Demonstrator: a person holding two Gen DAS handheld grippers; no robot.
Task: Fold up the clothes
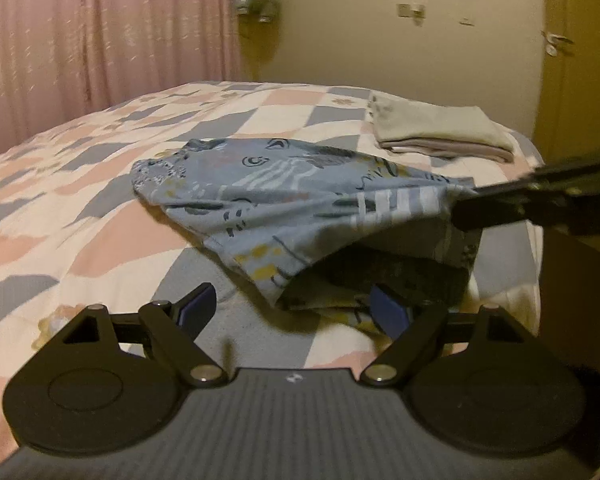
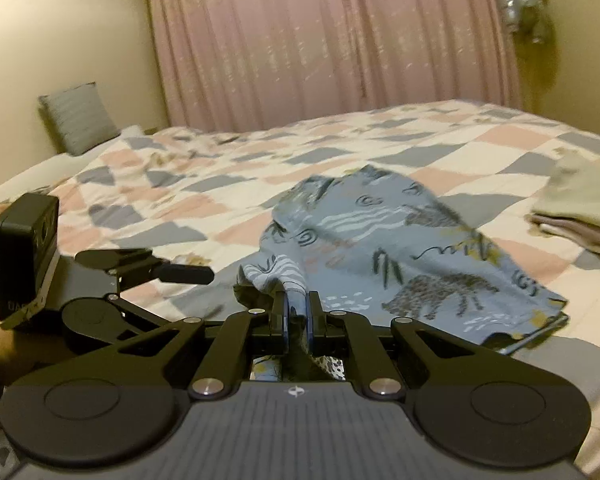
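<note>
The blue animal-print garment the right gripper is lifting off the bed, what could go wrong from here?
1. The right gripper pinches only a small bunch of the blue garment; the fabric may slip out as it is pulled.
2. The left gripper is open and holds nothing, so the cloth hangs from one point and may fold unevenly.
3. Dragging the garment toward the folded stack nearby could disturb it.
</note>
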